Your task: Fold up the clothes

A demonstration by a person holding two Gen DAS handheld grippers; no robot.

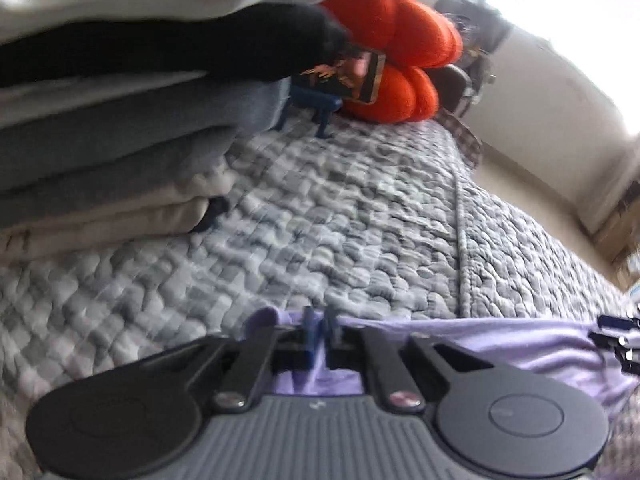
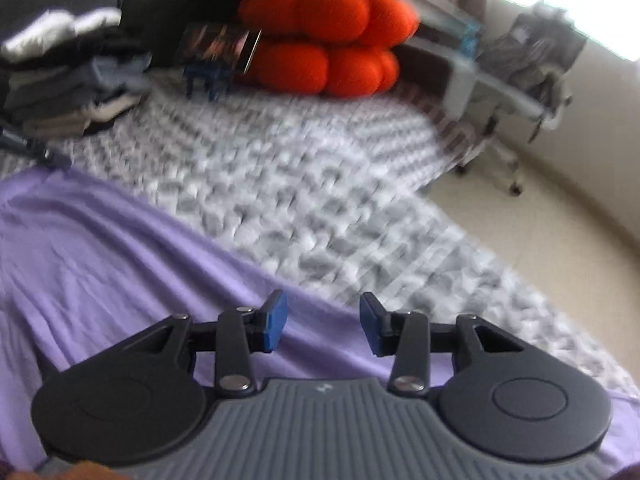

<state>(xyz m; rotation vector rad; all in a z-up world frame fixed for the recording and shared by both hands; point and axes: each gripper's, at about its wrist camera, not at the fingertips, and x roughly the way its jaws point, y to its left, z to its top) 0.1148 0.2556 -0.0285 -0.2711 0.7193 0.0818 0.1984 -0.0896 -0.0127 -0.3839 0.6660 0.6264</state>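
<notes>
- Left gripper [image 1: 320, 330] is clamped on the purple shirt [image 1: 500, 344]; its tips are half buried in cloth.
- Right gripper [image 2: 323, 322] gapes over the shirt, empty.
- The folded pile [image 1: 100, 152] is cropped and blurred.

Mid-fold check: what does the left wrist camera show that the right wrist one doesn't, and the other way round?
Only the left wrist view: the left gripper shut on an edge of the lilac garment, with the folded stack close up.

Only the right wrist view: the right gripper open above the garment, nothing between its pads, plus a wheeled chair beside the bed.

Both: the lilac garment, grey quilt, orange cushion and folded stack.
</notes>
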